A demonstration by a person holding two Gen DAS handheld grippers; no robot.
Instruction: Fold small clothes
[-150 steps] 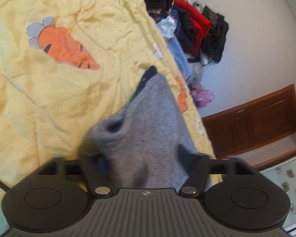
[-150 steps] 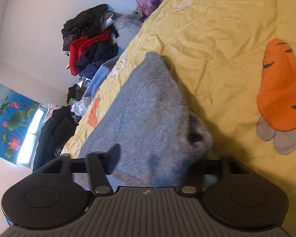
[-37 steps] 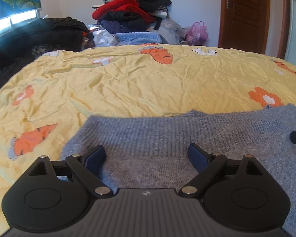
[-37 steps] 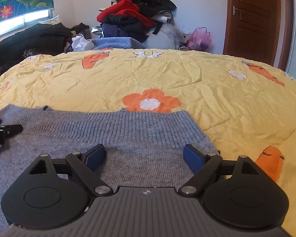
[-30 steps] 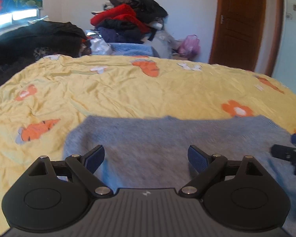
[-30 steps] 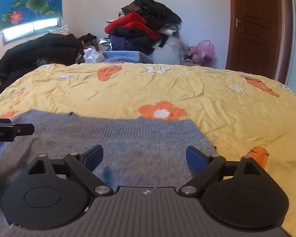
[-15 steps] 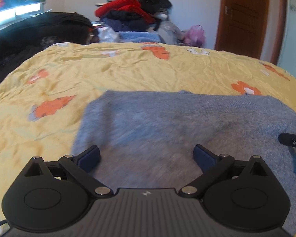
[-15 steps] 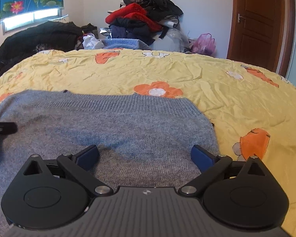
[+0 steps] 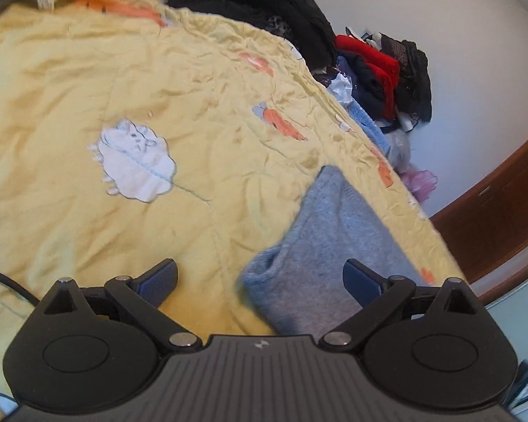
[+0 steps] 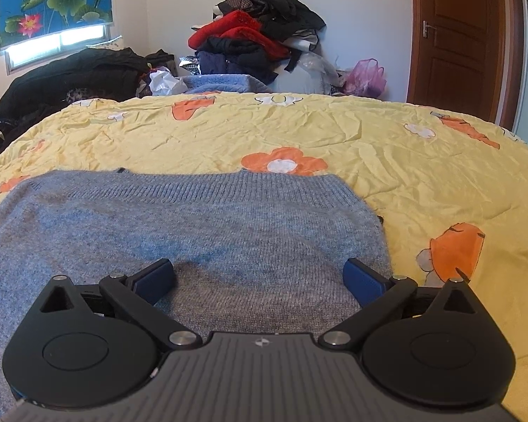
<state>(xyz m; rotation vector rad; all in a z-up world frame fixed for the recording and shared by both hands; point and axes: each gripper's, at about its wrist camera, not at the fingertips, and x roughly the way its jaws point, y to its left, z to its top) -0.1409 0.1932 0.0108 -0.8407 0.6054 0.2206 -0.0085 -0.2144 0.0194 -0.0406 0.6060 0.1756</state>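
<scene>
A grey-blue knitted sweater (image 10: 200,225) lies folded flat on the yellow bedspread (image 10: 422,183). My right gripper (image 10: 258,277) is open and empty, just above the sweater's near part. In the left wrist view the sweater (image 9: 334,246) lies to the right, with its folded left edge between my fingers. My left gripper (image 9: 260,279) is open and empty, tilted, over that left edge and the bedspread (image 9: 88,211). Neither gripper shows in the other's view.
A pile of red, black and dark clothes (image 10: 257,35) stands against the far wall past the bed. Black garments (image 10: 74,77) lie at the far left. A brown door (image 10: 454,35) is at the far right. A black cable (image 9: 7,281) crosses the bedspread at the left.
My left gripper has swung left and tilted, from over the sweater's middle to its left edge. My right gripper has stayed over the sweater, a little higher. Both stay open.
</scene>
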